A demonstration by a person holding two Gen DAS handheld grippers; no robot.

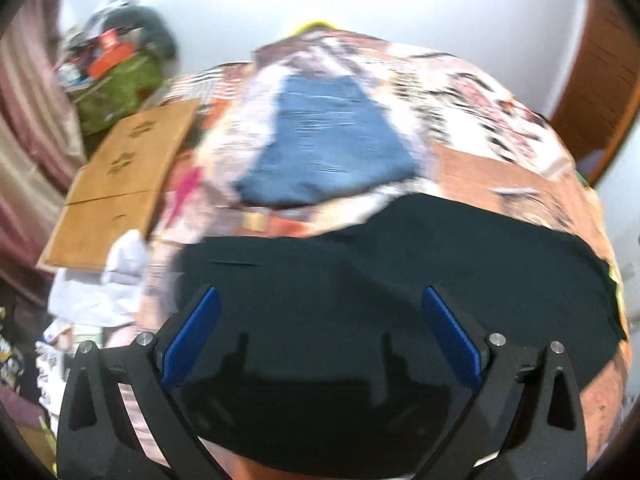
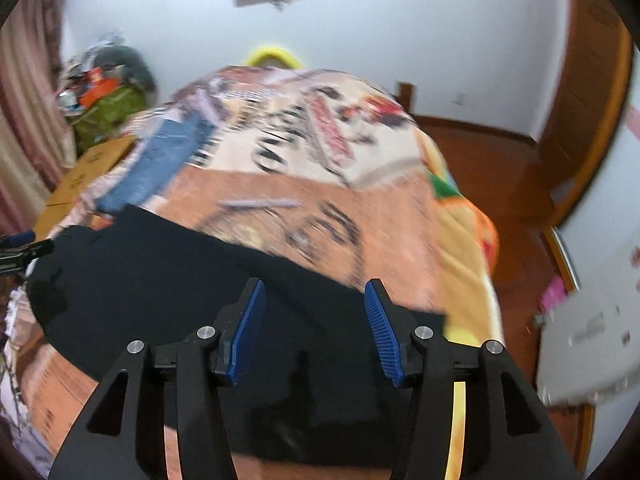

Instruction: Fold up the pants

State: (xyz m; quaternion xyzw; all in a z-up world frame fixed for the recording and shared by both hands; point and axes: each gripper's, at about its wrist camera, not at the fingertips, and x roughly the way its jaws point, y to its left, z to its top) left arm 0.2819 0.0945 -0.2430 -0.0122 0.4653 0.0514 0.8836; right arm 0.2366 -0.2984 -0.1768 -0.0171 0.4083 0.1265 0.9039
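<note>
Black pants (image 1: 400, 264) lie flat across the near part of a bed; they also show in the right wrist view (image 2: 192, 280). My left gripper (image 1: 320, 332) is open and empty, hovering above the black cloth. My right gripper (image 2: 316, 328) is open and empty above the right end of the pants. The left gripper's tip (image 2: 24, 246) shows at the far left edge of the right wrist view. Both views are motion-blurred.
Folded blue jeans (image 1: 328, 148) lie farther back on the patterned bedspread (image 1: 500, 168). A cardboard box (image 1: 120, 184) and a cluttered green pile (image 1: 116, 88) stand left of the bed. Wooden floor (image 2: 500, 168) and a door (image 2: 588, 80) are to the right.
</note>
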